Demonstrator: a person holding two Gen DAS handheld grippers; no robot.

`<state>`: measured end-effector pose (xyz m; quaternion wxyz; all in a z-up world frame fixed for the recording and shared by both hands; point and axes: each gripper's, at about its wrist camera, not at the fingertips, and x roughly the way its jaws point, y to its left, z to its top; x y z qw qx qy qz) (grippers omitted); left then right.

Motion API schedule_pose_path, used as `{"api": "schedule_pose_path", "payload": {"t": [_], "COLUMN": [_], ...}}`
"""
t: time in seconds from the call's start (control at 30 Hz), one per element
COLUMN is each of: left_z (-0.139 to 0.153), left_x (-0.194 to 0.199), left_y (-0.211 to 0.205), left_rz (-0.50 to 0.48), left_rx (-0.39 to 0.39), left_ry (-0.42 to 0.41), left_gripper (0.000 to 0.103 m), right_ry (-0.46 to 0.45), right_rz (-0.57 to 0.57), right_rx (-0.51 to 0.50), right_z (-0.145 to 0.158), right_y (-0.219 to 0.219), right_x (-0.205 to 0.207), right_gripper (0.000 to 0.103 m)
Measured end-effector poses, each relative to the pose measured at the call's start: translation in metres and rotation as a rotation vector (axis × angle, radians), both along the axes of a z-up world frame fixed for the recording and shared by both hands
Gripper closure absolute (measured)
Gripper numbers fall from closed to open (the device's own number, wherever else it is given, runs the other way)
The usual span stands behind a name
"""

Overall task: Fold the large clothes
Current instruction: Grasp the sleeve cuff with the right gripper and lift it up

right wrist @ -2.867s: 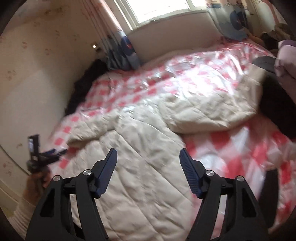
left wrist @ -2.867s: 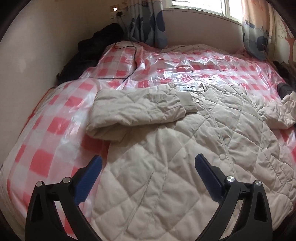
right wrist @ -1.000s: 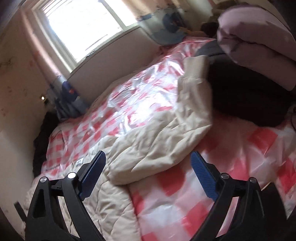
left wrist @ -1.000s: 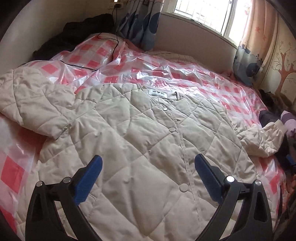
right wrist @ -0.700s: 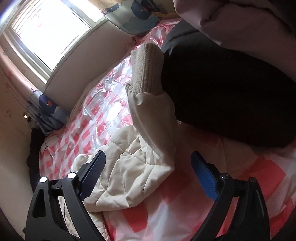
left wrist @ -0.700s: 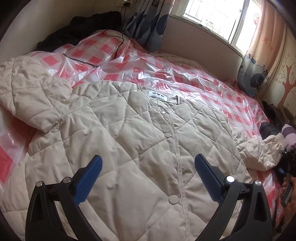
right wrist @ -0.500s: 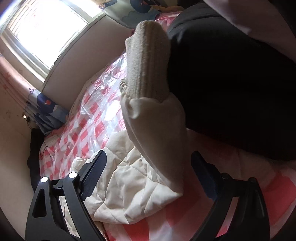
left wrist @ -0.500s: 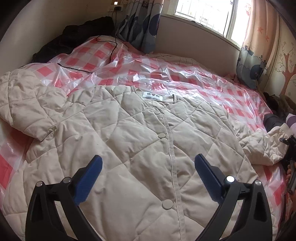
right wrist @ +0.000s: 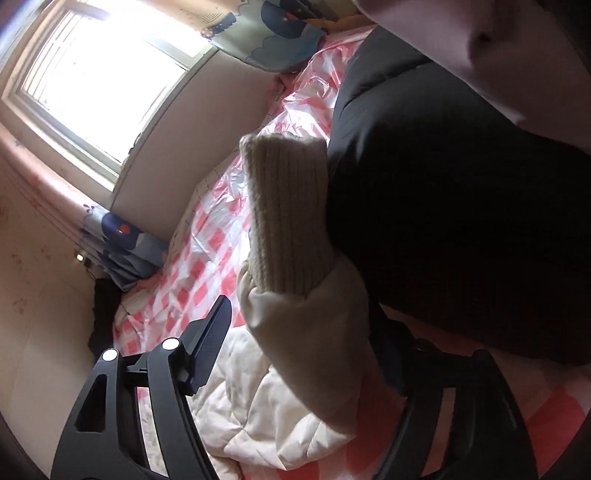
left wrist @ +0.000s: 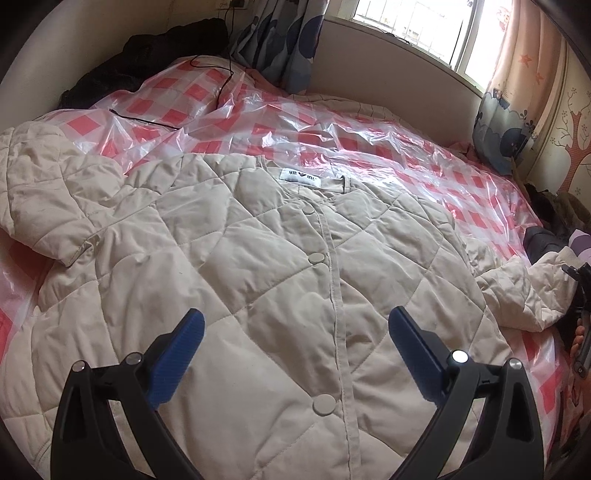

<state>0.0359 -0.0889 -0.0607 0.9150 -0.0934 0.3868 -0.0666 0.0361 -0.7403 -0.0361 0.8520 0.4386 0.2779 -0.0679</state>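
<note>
A beige quilted jacket (left wrist: 280,280) is laid front-up and buttoned on a bed (left wrist: 369,140) covered with clear plastic over red-and-white check. Its collar label (left wrist: 298,174) is directed toward the window (left wrist: 410,22). One sleeve is seen bunched at the left edge of the left wrist view, the other (left wrist: 517,291) crumpled at the right edge.

The left claw (left wrist: 293,343) is held wide apart above the lower front of the jacket, the button placket lying between its blue pads (left wrist: 177,354); nothing is gripped and no contact with the fabric is shown.

In the right wrist view, the right claw (right wrist: 306,354) is placed astride the far sleeve (right wrist: 317,354), just below its ribbed knit cuff (right wrist: 288,214). Its jaws are closing on the sleeve, which lies between them; the left pad (right wrist: 210,343) is seen apart from the fabric, while the right pad is hidden behind it. A dark garment (right wrist: 461,221) lies just beside the cuff.
</note>
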Motion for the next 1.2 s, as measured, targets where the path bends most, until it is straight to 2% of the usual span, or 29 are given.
{"api": "schedule_pose_path", "payload": {"t": [0.03, 0.07, 0.1, 0.13, 0.23, 0.37, 0.47, 0.57, 0.7, 0.8, 1.2], "left_z": [-0.001, -0.002, -0.002, -0.003, -0.002, -0.002, 0.000, 0.005, 0.008, 0.013, 0.027], "left_x": [0.001, 0.001, 0.002, 0.002, 0.002, 0.003, 0.000, -0.003, -0.007, -0.013, -0.032], "left_y": [0.000, 0.001, 0.001, 0.002, 0.002, 0.003, 0.010, 0.022, 0.041, 0.062, 0.132], "left_rz": [0.002, 0.003, 0.006, 0.008, 0.010, 0.010, 0.031, 0.057, 0.080, 0.109, 0.233], "left_rx": [-0.002, -0.004, -0.006, -0.008, -0.011, -0.012, -0.030, -0.065, -0.089, -0.112, -0.195], "left_ry": [0.005, 0.009, 0.011, 0.013, 0.015, 0.018, 0.016, 0.010, 0.022, 0.022, 0.029], "left_gripper": [0.007, 0.007, 0.007, 0.007, 0.007, 0.007, 0.007, 0.007, 0.007, 0.007, 0.007], "right_ry": [-0.013, -0.025, -0.011, -0.010, -0.063, -0.031, -0.121, -0.215, -0.270, -0.290, -0.364], "right_rz": [0.020, 0.046, 0.070, 0.090, 0.097, 0.021, -0.043, -0.095, -0.112, -0.068, 0.123], "right_rx": [-0.001, -0.023, -0.055, -0.085, -0.147, -0.070, 0.024, 0.063, 0.078, 0.035, -0.085], "right_z": [0.003, 0.008, 0.013, 0.019, 0.037, 0.027, 0.035, 0.059, 0.091, 0.113, 0.191], "right_y": [-0.001, 0.001, 0.005, 0.006, 0.013, -0.001, -0.009, -0.016, -0.013, 0.006, 0.144], "right_x": [0.002, 0.004, 0.008, 0.006, -0.001, -0.004, -0.014, -0.027, -0.023, -0.013, 0.058], "right_gripper": [0.036, 0.055, 0.079, 0.084, 0.087, 0.088, 0.088, 0.088, 0.088, 0.088, 0.088]}}
